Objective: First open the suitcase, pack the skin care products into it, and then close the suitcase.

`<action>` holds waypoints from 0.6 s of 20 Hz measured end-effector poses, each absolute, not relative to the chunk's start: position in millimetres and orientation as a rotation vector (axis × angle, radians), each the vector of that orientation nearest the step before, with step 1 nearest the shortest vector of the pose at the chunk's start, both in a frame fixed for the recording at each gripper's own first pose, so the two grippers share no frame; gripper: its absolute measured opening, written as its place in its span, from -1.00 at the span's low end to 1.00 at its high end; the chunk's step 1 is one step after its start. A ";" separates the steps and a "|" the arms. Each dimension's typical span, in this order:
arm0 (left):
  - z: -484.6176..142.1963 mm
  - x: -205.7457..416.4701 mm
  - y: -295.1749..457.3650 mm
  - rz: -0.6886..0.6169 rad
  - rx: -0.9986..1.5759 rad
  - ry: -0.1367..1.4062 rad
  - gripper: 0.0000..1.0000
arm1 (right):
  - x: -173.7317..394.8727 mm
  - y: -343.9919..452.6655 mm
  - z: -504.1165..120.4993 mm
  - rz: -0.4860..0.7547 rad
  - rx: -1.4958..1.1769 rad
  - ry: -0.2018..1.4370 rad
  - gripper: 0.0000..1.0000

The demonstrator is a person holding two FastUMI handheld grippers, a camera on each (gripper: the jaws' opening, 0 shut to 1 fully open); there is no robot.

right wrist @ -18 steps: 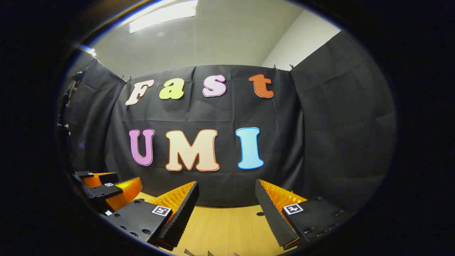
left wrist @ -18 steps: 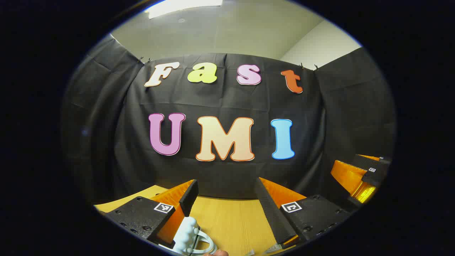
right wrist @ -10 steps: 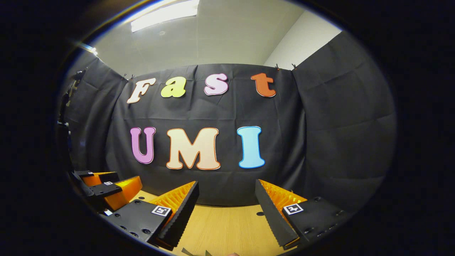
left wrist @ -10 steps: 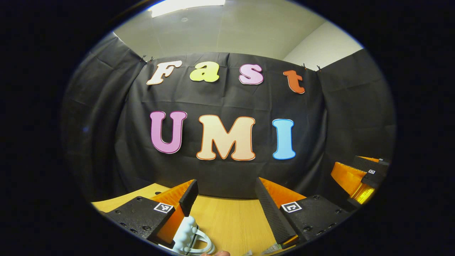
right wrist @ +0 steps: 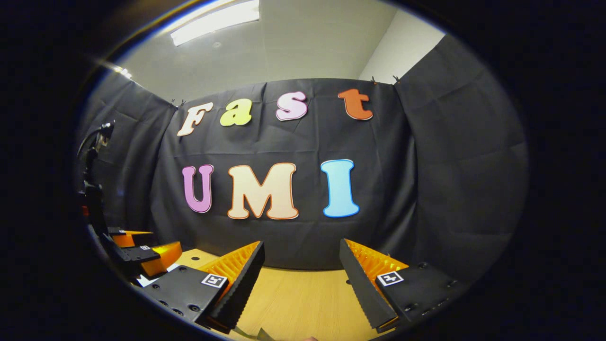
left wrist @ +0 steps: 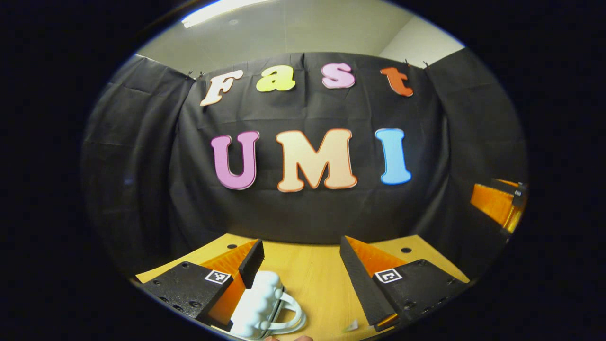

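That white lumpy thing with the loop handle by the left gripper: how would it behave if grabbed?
The white lumpy thing looks moulded and rigid, so probably stiff. Its rounded, glossy bumps may slip between fingers. The thin loop handle looks bendy, perhaps easier to hook.

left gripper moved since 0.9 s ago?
Yes. The left gripper tipped downward: the black cloth wall rose in its view, and more of the wooden table and white lumpy handled object shows.

Staged recording booth in an office-type room, not a home. Black cloth backdrop (right wrist: 293, 142) clipped up across mid-frame, plain pale wall + ceiling w/ long fluorescent strip light (right wrist: 215, 20) upper left. Light wooden tabletop (left wrist: 312, 279) w/ small round holes along frame bottom.
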State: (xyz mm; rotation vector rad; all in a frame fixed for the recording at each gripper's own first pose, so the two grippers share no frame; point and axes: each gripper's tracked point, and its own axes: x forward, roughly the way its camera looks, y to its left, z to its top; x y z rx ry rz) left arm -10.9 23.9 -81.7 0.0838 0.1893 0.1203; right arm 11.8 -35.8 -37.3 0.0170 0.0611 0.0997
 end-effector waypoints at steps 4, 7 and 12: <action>-143.1 -17.7 26.4 0.077 0.034 0.355 0.89 | 14.8 -48.8 -43.6 0.040 0.008 0.082 0.97; -188.4 -25.7 31.8 0.051 -0.019 0.491 0.89 | 14.3 -46.5 -44.1 -0.004 0.001 0.084 0.96; -232.7 -22.1 28.3 -0.016 -0.006 0.634 0.90 | 8.0 -44.1 -48.1 -0.048 -0.020 0.117 0.96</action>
